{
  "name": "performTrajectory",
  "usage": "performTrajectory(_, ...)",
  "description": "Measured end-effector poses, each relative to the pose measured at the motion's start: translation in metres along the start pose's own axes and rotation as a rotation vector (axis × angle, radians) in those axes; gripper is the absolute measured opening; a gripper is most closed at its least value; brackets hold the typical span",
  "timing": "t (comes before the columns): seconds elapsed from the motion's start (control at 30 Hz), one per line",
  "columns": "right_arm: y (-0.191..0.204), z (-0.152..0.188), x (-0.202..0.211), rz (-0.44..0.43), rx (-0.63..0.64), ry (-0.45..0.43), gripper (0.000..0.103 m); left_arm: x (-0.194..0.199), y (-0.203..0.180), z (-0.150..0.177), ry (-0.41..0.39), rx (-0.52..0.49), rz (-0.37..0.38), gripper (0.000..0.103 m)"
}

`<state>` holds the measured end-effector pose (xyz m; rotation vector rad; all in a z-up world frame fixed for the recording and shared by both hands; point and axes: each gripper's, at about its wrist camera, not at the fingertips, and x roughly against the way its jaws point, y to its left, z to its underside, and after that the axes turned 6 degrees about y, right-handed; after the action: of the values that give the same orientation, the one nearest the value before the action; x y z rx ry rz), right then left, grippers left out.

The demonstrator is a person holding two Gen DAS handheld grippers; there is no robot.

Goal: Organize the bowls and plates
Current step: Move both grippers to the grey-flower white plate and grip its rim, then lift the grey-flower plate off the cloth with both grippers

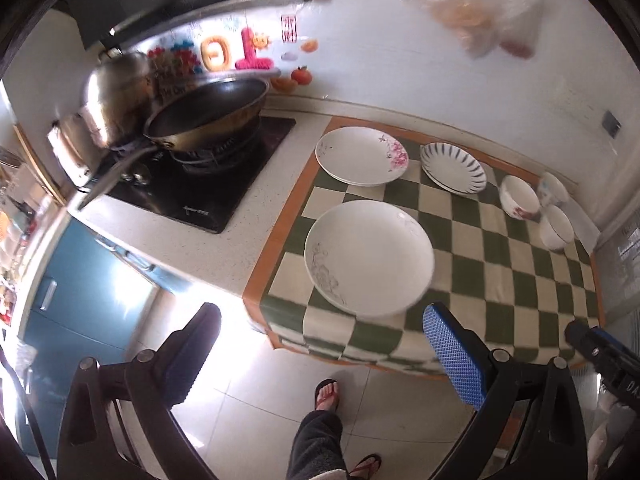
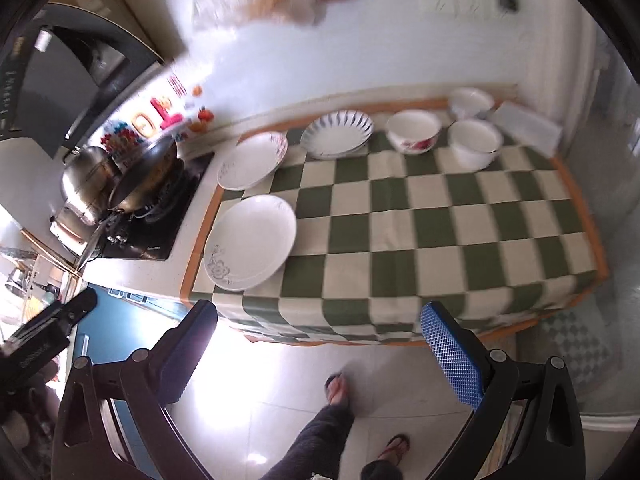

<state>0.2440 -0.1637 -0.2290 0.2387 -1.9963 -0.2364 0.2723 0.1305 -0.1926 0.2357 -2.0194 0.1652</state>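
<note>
Overhanging the front edge of the checkered cloth (image 1: 500, 280), the large white plate (image 1: 368, 258) is risking a slide to the floor if nudged, while the striped plates (image 1: 454, 168) and three bowls (image 1: 520, 197) are sitting behind, both the left gripper (image 1: 320, 350) and right gripper (image 2: 320, 350) hovering spread and empty.

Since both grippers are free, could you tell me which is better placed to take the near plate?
Probably left. In its view the near plate lies just beyond the open left gripper. The right gripper, also open, faces bare cloth, with that plate off to its left.
</note>
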Motion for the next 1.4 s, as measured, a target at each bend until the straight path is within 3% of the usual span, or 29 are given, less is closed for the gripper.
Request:
performTrajectory(0.13, 0.02, -0.051, -0.091, 0.004, 0.004, 0.091, 0.1, -0.069, 0.015, -0.045, 0.08, -0.009, 0.039, 0.103)
performTrajectory(0.27, 0.038, -0.092, -0.175, -0.01, -0.007, 0.193, 0.096, -0.143, 0.022, -0.084, 0.226, -0.041, 0.084, 0.103)
performTrajectory(0.47, 0.032, -0.128, -0.276, -0.039, -0.112, 0.337, 0.085, -0.226, 0.03, -0.114, 0.396, -0.076, 0.135, 0.1)
performTrajectory(0.53, 0.03, -0.132, -0.3, -0.047, -0.126, 0.381, 0.072, -0.249, 0.032, -0.116, 0.447, -0.104, 0.112, 0.099)
performTrajectory(0.63, 0.022, -0.13, -0.338, -0.1, -0.167, 0.455, 0.05, -0.268, 0.03, -0.115, 0.496, -0.158, 0.1, 0.088)
performTrajectory(0.7, 0.02, -0.127, -0.351, -0.136, -0.196, 0.477, 0.041, -0.274, 0.029, -0.113, 0.524, -0.17, 0.133, 0.073)
performTrajectory(0.87, 0.027, -0.123, -0.372, -0.155, -0.178, 0.509, 0.028, -0.281, 0.022, -0.109, 0.545, -0.184, 0.135, 0.068)
performTrajectory(0.93, 0.03, -0.122, -0.377, -0.146, -0.143, 0.497, 0.02, -0.284, 0.017, -0.105, 0.55, -0.184, 0.147, 0.055)
performTrajectory(1.0, 0.031, -0.119, -0.375, -0.158, -0.133, 0.492, 0.016, -0.285, 0.013, -0.101, 0.572, -0.175, 0.172, 0.033)
performTrajectory(1.4, 0.011, -0.119, -0.354, -0.183, -0.097, 0.464, 0.016, -0.254, -0.039, -0.077, 0.497, -0.157, 0.166, 0.033)
